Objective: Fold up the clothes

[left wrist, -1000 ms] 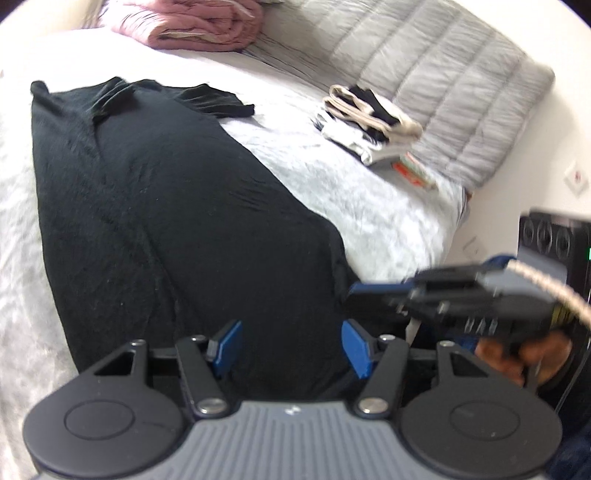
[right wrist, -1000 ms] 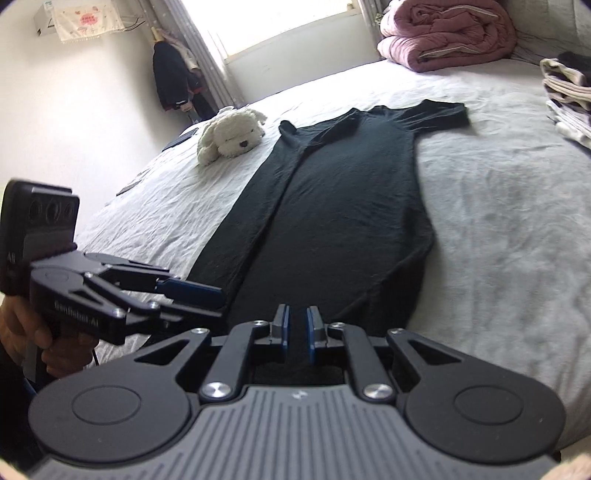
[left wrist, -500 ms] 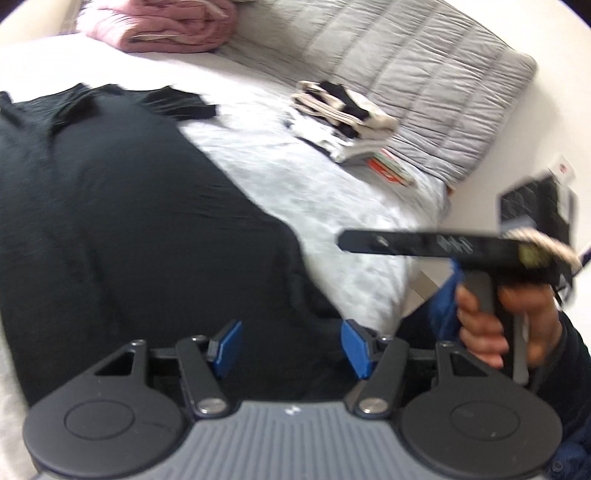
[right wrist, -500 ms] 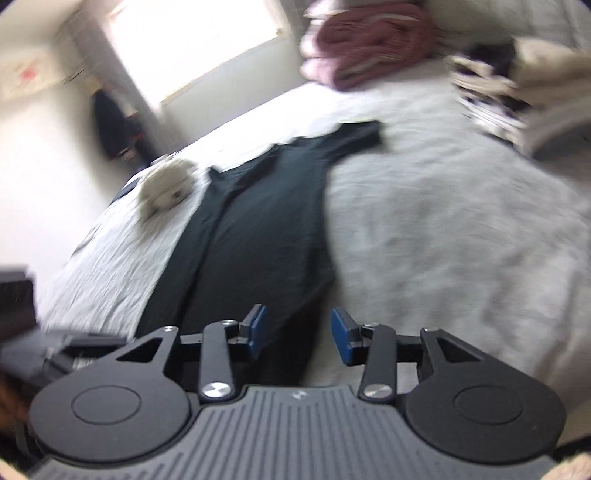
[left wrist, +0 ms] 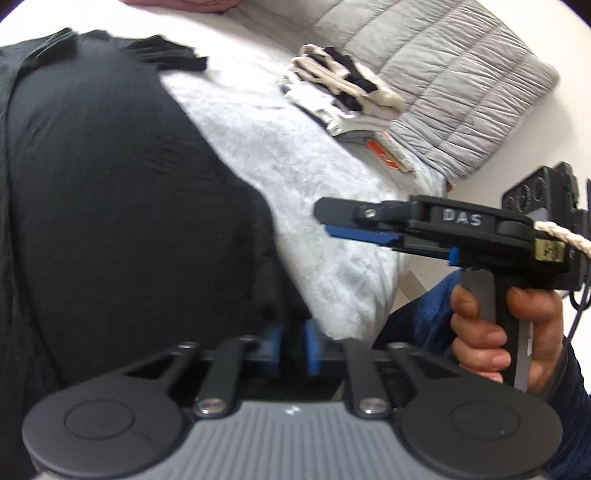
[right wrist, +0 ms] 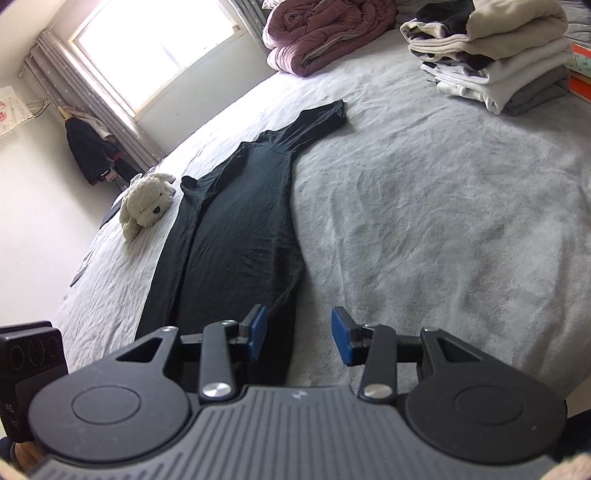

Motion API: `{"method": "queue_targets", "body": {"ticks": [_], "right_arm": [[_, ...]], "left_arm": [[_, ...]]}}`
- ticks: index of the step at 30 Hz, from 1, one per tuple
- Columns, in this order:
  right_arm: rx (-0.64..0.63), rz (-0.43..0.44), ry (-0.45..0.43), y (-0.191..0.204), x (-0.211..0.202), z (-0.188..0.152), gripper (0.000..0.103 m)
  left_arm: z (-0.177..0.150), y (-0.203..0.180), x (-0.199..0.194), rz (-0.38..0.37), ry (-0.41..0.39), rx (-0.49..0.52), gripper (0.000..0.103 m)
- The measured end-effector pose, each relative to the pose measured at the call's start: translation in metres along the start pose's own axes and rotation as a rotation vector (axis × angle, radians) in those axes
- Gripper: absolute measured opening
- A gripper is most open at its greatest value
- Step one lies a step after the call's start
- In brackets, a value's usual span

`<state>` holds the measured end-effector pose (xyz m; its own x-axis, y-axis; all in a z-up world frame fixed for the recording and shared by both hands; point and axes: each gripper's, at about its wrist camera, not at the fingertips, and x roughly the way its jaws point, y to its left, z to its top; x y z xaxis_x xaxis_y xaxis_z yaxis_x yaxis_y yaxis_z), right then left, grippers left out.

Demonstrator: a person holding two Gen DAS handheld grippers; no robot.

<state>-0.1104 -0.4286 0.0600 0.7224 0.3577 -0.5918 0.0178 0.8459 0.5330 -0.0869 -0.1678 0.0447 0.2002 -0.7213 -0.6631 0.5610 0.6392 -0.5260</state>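
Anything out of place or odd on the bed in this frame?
Nothing stands out. The black dress lies flat along the bed, its hem between the left gripper's closed pads. Folded clothes, the plush dog and the pink quilt sit tidily.

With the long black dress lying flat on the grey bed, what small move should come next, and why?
Probably bring the right gripper to the hem and close it. The left gripper has just closed on the hem of the long black dress, while the right one stands open, its pads over the dress edge and grey bed cover; lifting the hem evenly likely needs both corners.
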Motion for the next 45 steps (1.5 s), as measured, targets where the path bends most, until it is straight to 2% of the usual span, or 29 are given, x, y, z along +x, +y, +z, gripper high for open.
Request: {"method": "queue_targets", "body": {"ticks": [3, 9, 13, 17, 22, 25, 38, 41, 45], "right_arm": [[0.004, -0.01, -0.001, -0.002, 0.001, 0.003, 0.043], [0.023, -0.044, 0.002, -0.004, 0.011, 0.028, 0.043], [0.064, -0.045, 0.016, -0.005, 0.032, 0.068, 0.044], [0.113, -0.04, 0.044, -0.011, 0.063, 0.113, 0.049], [0.059, -0.056, 0.088, -0.014, 0.117, 0.159, 0.05], [0.102, -0.044, 0.088, -0.028, 0.143, 0.177, 0.05], [0.228, -0.047, -0.019, -0.068, 0.204, 0.234, 0.051], [0.25, -0.026, -0.011, -0.073, 0.219, 0.239, 0.051], [0.184, -0.033, -0.007, -0.067, 0.236, 0.244, 0.051]], "left_arm": [[-0.002, -0.001, -0.009, 0.001, -0.024, -0.005, 0.001], [-0.006, 0.002, -0.022, -0.008, -0.047, -0.01, 0.001], [-0.005, 0.006, -0.019, 0.008, -0.029, -0.02, 0.001], [-0.006, 0.003, -0.02, -0.009, -0.026, -0.007, 0.001], [-0.008, 0.007, -0.025, -0.019, -0.034, 0.005, 0.001], [-0.011, 0.011, -0.026, -0.013, -0.031, -0.001, 0.001], [-0.006, 0.007, -0.013, -0.073, -0.025, 0.053, 0.001], [-0.007, 0.01, -0.013, -0.084, -0.021, 0.057, 0.001], [-0.008, 0.016, -0.013, -0.105, -0.02, 0.043, 0.001]]}}
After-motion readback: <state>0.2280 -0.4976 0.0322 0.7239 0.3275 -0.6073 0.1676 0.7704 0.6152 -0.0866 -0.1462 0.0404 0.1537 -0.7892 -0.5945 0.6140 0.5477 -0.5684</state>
